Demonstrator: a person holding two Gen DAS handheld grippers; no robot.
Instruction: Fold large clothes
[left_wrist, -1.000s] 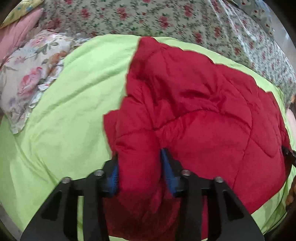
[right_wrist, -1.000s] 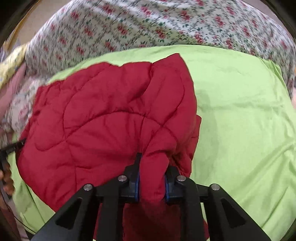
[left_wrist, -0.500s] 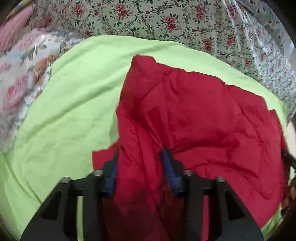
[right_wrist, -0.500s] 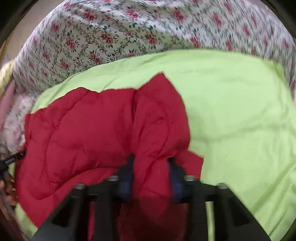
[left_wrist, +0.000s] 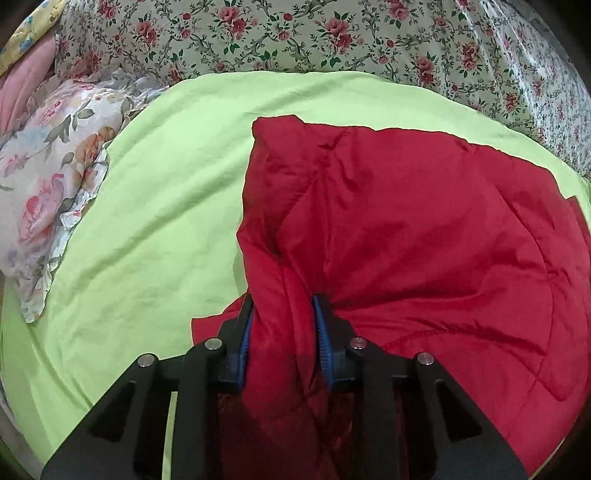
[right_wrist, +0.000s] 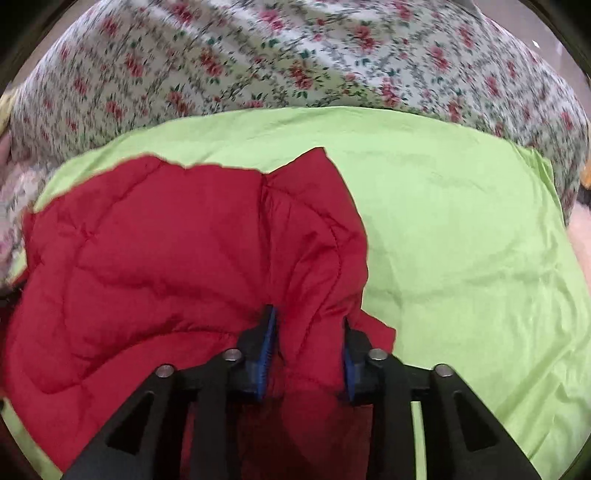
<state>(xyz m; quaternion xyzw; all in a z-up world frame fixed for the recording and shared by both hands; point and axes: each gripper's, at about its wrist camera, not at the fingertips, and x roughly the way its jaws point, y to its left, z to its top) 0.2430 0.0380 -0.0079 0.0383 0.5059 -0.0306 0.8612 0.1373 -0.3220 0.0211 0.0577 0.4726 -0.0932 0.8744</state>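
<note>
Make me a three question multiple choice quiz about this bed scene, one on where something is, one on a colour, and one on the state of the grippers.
1. The red quilted jacket lies on:
A. the green sheet
B. a wooden floor
C. a chair

2. The gripper pads are:
A. yellow
B. blue
C. white

3. The left gripper and right gripper are each:
A. clear of any cloth
B. holding a pillow
C. set around a bunched fold of the jacket

Answers:
1 A, green cloth shows around the jacket's edges.
2 B, blue ridged pads flank the cloth.
3 C, red fabric fills the gap between both pairs of fingers.
</note>
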